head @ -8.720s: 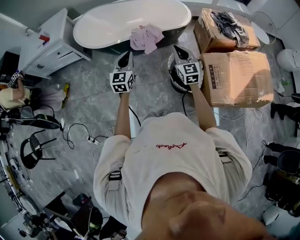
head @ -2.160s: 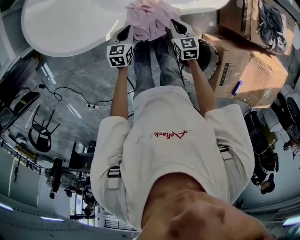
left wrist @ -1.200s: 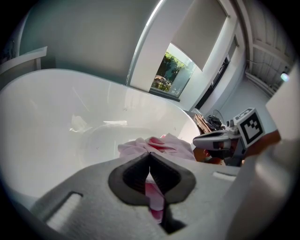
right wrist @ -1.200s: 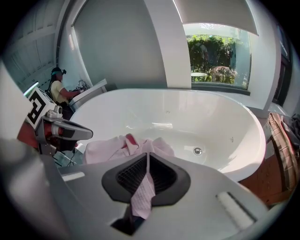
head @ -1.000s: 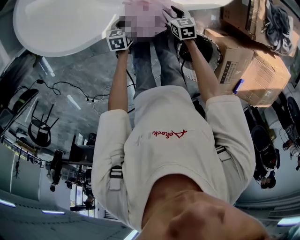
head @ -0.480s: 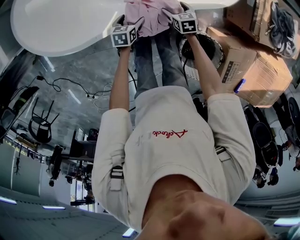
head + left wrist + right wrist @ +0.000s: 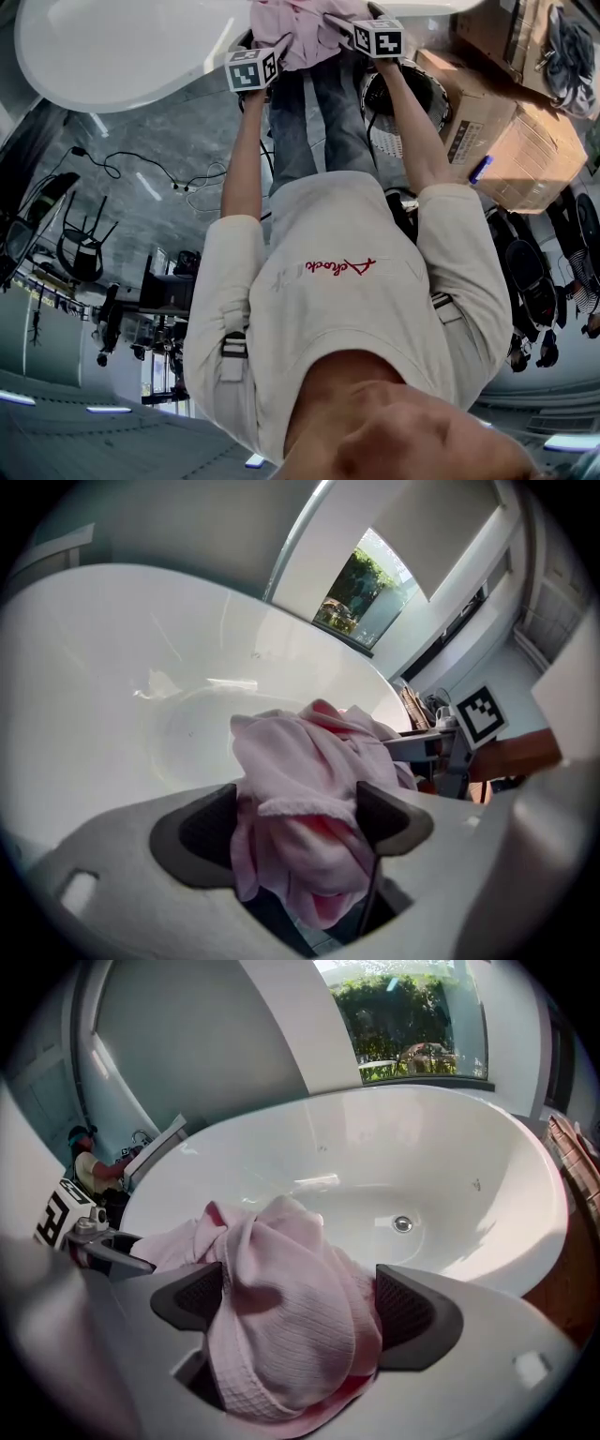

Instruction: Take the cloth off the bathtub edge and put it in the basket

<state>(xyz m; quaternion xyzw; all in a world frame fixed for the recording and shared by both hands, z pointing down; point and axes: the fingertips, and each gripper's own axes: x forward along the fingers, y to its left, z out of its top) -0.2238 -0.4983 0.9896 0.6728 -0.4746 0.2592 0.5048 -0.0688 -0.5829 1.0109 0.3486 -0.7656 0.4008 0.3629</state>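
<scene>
A crumpled pink cloth (image 7: 300, 33) lies bunched on the near rim of the white bathtub (image 7: 122, 47), at the top of the head view. My left gripper (image 7: 261, 47) flanks its left side and my right gripper (image 7: 345, 21) its right side. In the left gripper view the cloth (image 7: 300, 789) fills the gap between the widely spread jaws of the left gripper (image 7: 295, 822). In the right gripper view the right gripper (image 7: 295, 1307) has its jaws opening, with the cloth (image 7: 281, 1326) bulging between them. A round dark basket (image 7: 394, 103) stands on the floor just right of my legs.
Large cardboard boxes (image 7: 525, 141) stand right of the basket, one with dark clothing on top. Cables (image 7: 178, 187) trail over the grey floor on the left. The tub basin (image 7: 422, 1166) lies beyond the cloth. Chairs and equipment stand at the far left.
Both grippers have moved a little forward and to the right along the cloth, toward the tub. The cloth still sits between them at the rim.
</scene>
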